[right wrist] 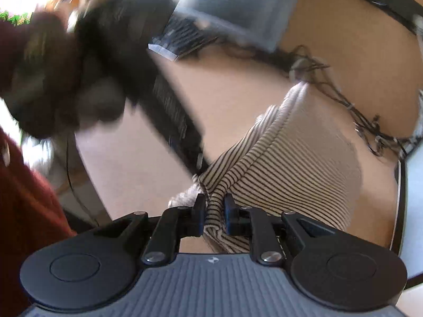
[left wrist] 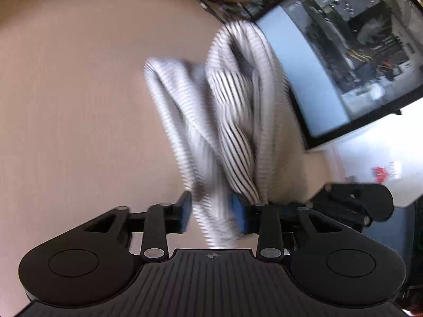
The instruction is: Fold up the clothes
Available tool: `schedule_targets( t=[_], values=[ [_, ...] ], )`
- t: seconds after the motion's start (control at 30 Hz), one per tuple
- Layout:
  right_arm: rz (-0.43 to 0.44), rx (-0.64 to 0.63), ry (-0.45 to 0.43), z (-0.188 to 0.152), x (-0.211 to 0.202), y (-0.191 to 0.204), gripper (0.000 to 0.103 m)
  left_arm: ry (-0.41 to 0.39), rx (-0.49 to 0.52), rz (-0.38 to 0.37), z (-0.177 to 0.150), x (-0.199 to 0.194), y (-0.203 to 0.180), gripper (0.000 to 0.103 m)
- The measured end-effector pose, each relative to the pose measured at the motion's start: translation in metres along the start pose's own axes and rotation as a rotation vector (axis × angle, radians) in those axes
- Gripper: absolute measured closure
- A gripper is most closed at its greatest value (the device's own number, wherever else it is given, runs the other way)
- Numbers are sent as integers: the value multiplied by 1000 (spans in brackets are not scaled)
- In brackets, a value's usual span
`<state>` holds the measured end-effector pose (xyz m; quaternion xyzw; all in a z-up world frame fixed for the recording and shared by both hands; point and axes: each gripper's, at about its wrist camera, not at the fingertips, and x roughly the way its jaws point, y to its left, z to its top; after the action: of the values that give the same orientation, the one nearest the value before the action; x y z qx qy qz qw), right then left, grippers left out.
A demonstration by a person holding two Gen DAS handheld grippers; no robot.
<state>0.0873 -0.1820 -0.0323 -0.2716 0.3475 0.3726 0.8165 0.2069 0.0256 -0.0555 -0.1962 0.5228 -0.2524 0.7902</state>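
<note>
gripping striped garment (left wrist: 232,111): right gripper (right wrist: 214,215) clamped; left gripper (left wrist: 212,212) grip unclear, blurred.

The setting is an office or computer lab workspace. A beige wood-grain tabletop (left wrist: 79,92) carries an open computer case (left wrist: 357,52) with exposed internal wiring, bundled cables (right wrist: 343,97), and a black keyboard (right wrist: 179,37). A bright window appears beyond the tabletop edge.
</note>
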Motion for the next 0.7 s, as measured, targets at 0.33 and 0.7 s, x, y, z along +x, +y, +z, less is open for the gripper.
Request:
schedule_targets(
  t=[0.33,0.7],
  values=[
    [-19,-53,19,17,23,20,85,-227,186,-103,70,-23,-76,52],
    [44,144,-100,23,-20,-22,45,-129,143,-93,80,35,-26,72]
  ],
)
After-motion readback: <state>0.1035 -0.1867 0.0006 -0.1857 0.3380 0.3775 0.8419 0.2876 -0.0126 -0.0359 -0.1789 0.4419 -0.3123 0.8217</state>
